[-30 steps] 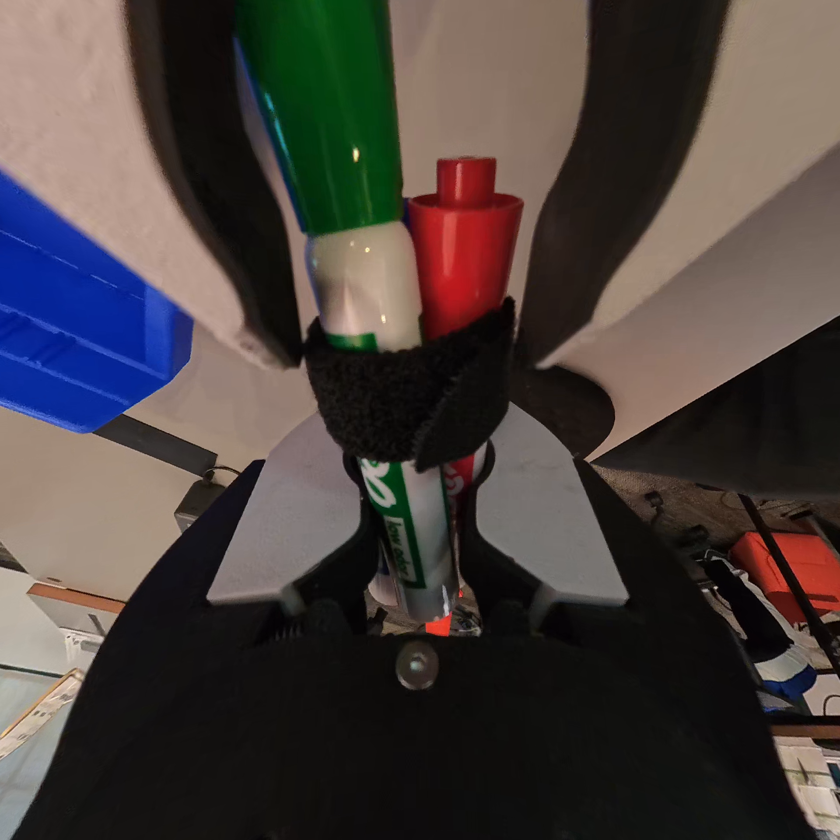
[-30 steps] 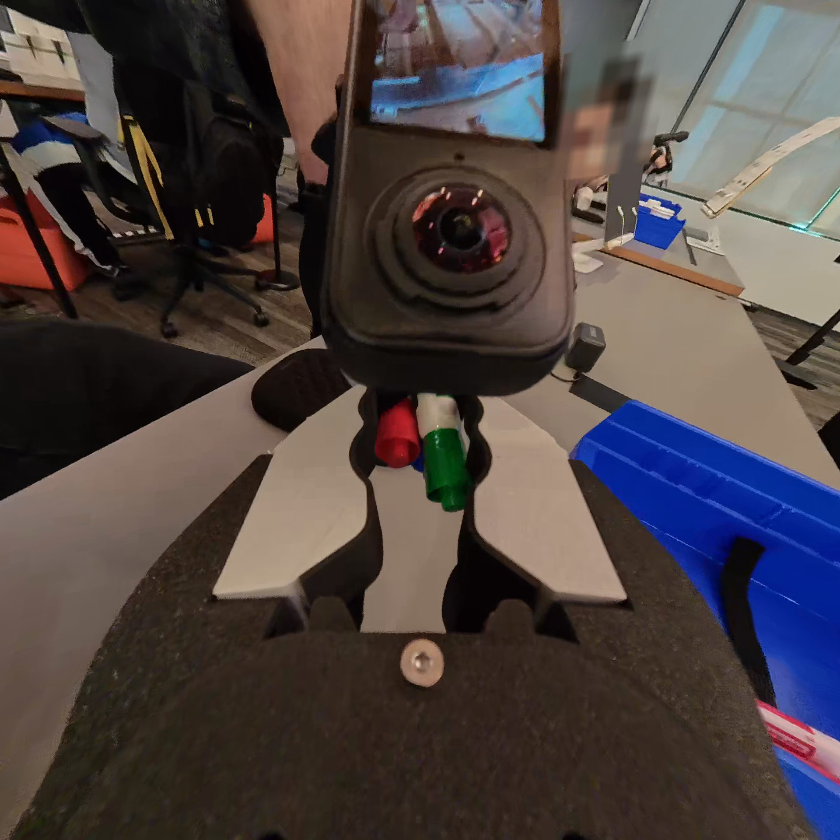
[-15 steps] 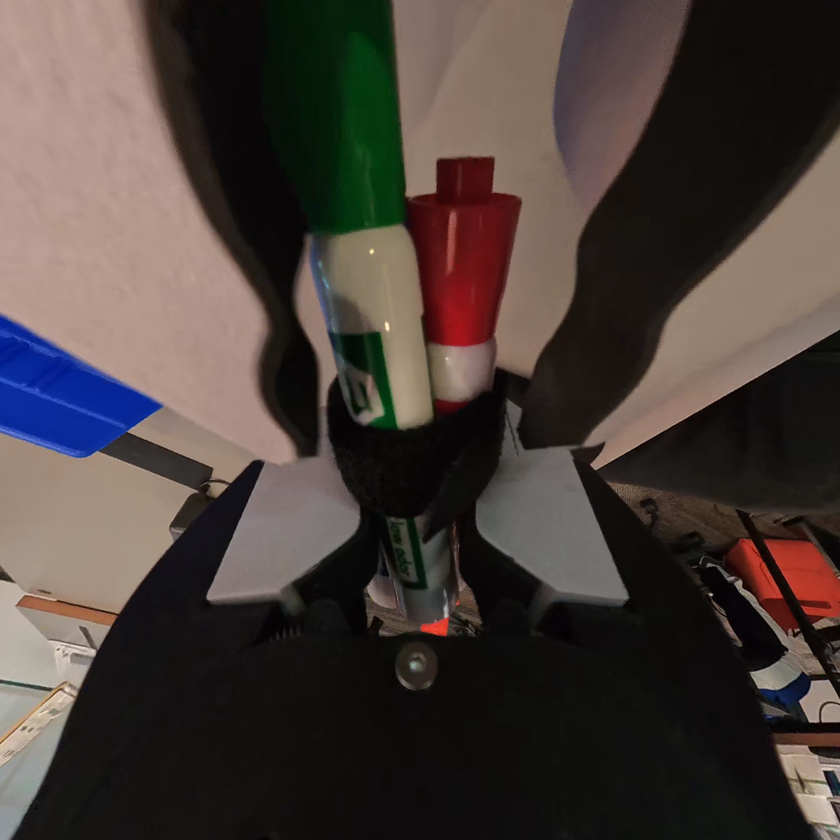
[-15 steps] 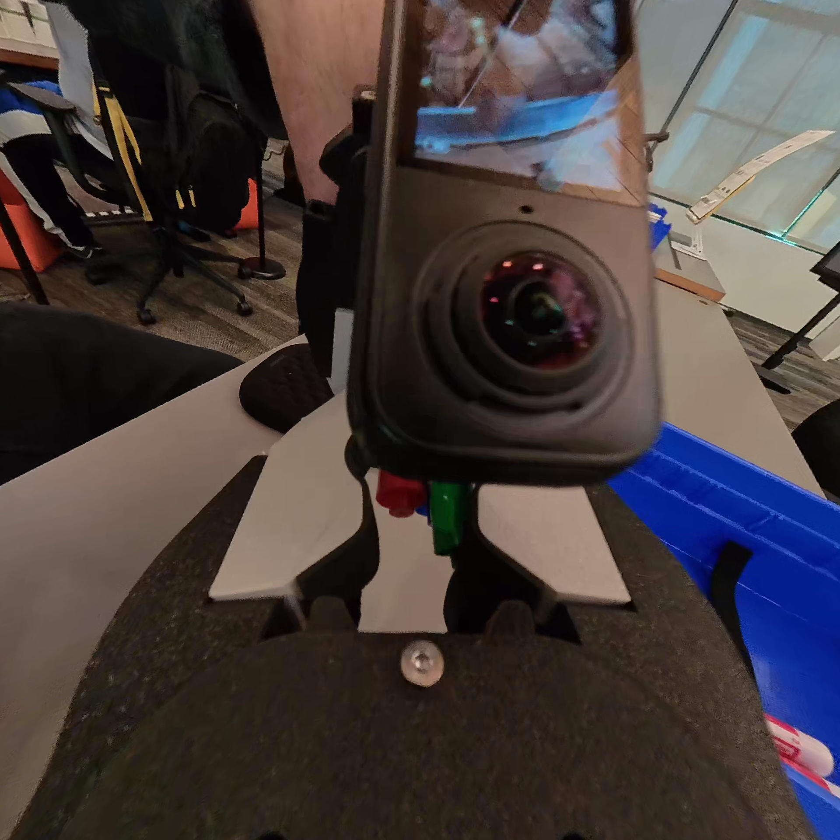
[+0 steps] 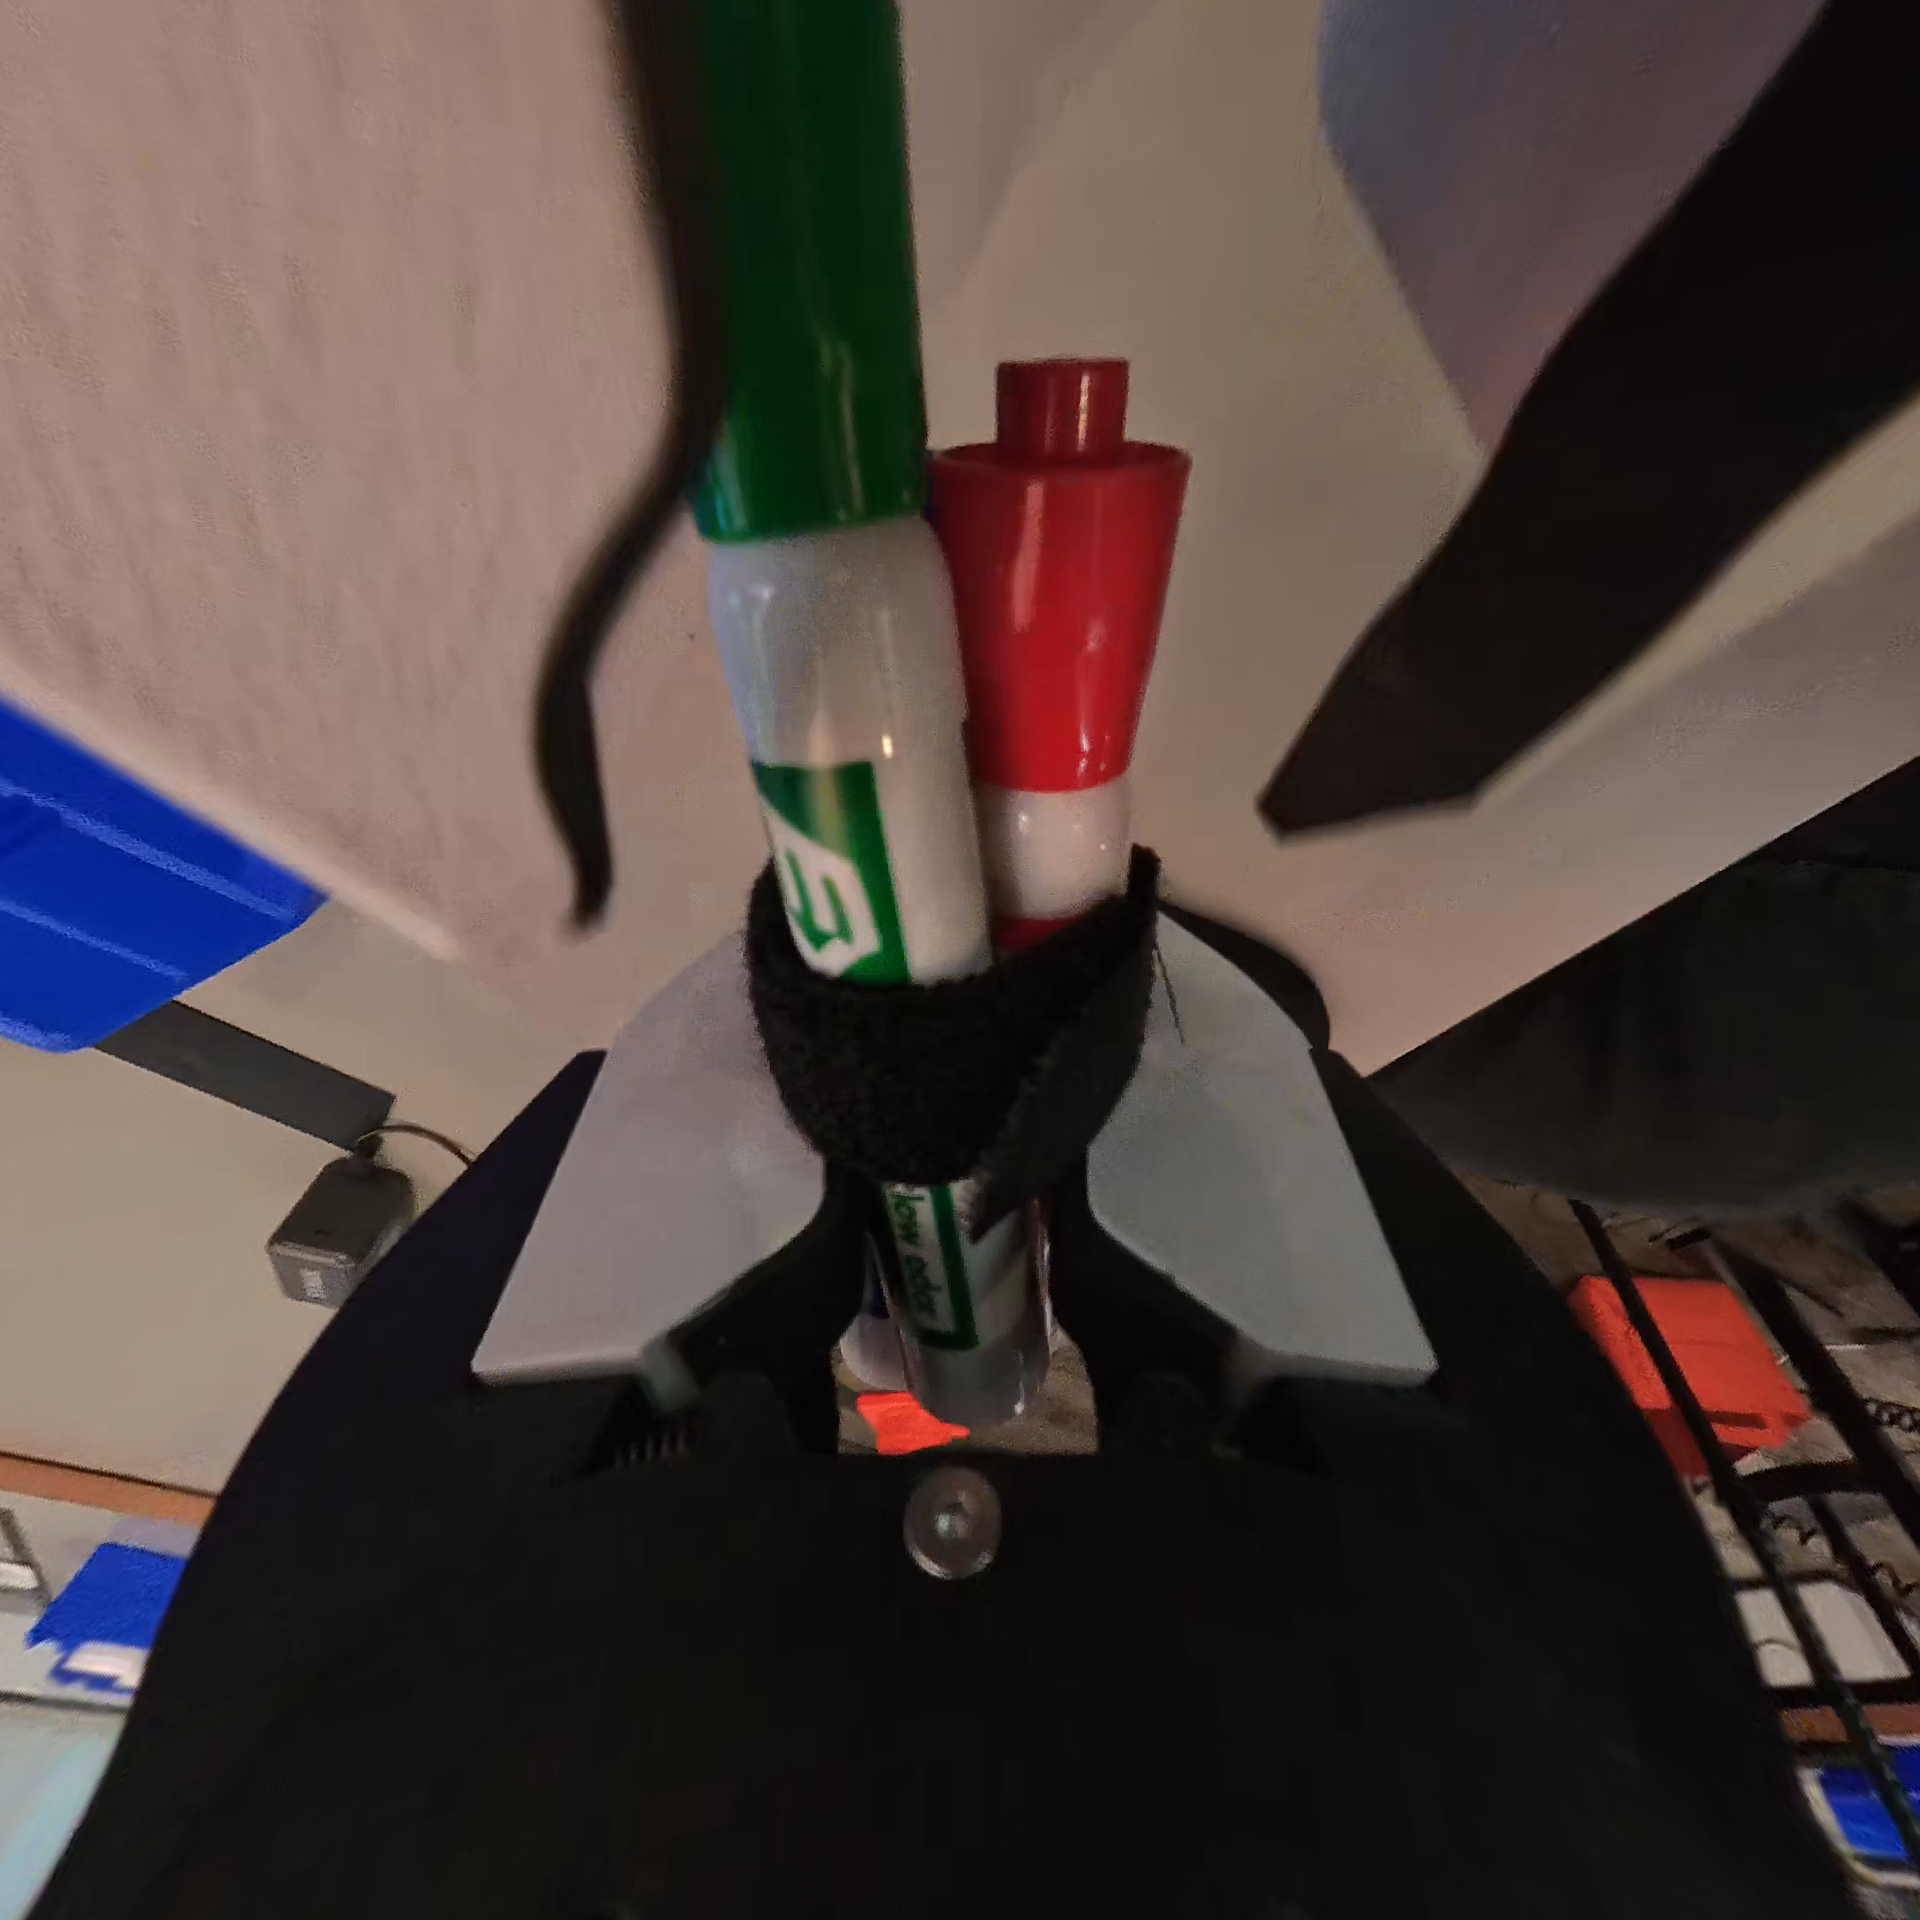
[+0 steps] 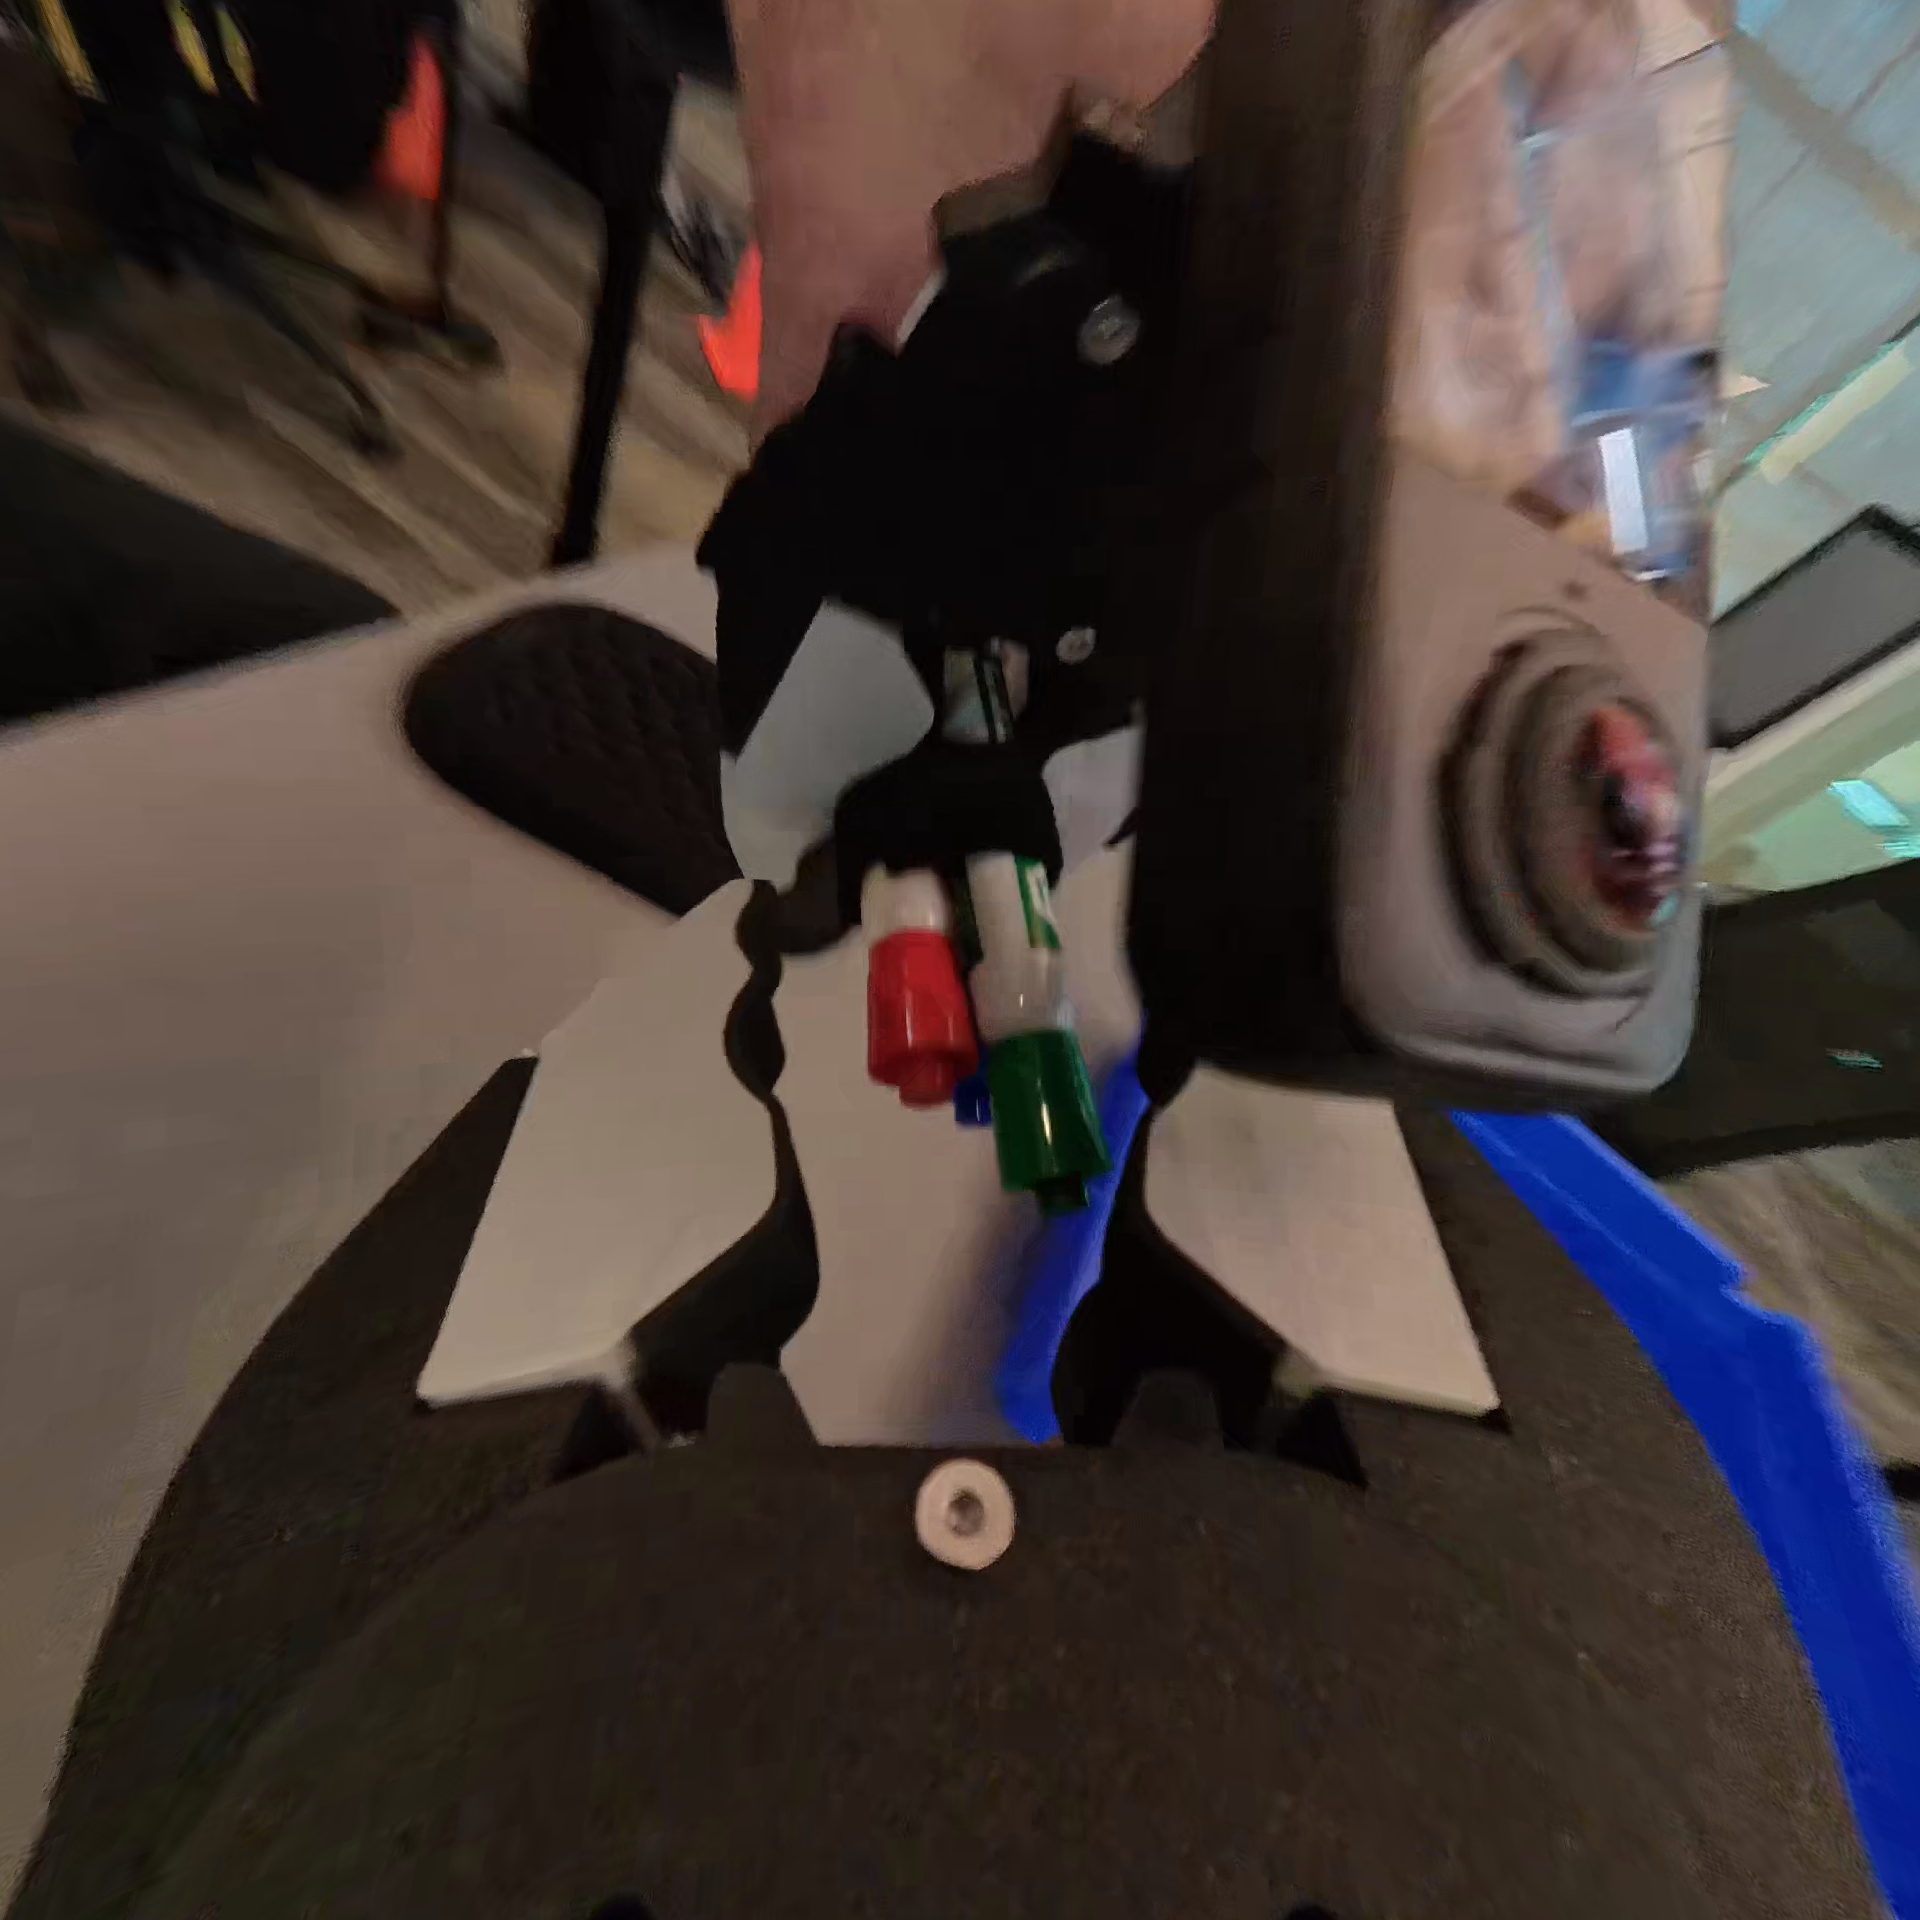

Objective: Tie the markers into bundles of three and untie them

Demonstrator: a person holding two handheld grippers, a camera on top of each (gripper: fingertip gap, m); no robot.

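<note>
Markers, a green marker (image 5: 821, 665) and a red marker (image 5: 1060, 623) bound by a black strap (image 5: 935, 1049), sat clamped at their lower barrels in the left hand-held gripper (image 5: 951, 1226), above the desk (image 5: 260, 312). The right hand-held gripper (image 6: 961, 1195) stood spread and empty, its fingers either side of the caps without touching. A slip looked possible: the strap's loose flap could be missed, or a tug could drag the bundle out. Only the right wrist view showed a third, blue cap (image 6: 971, 1101), the blue bin (image 6: 1662, 1299) and the holding hand (image 6: 883, 208).
</note>
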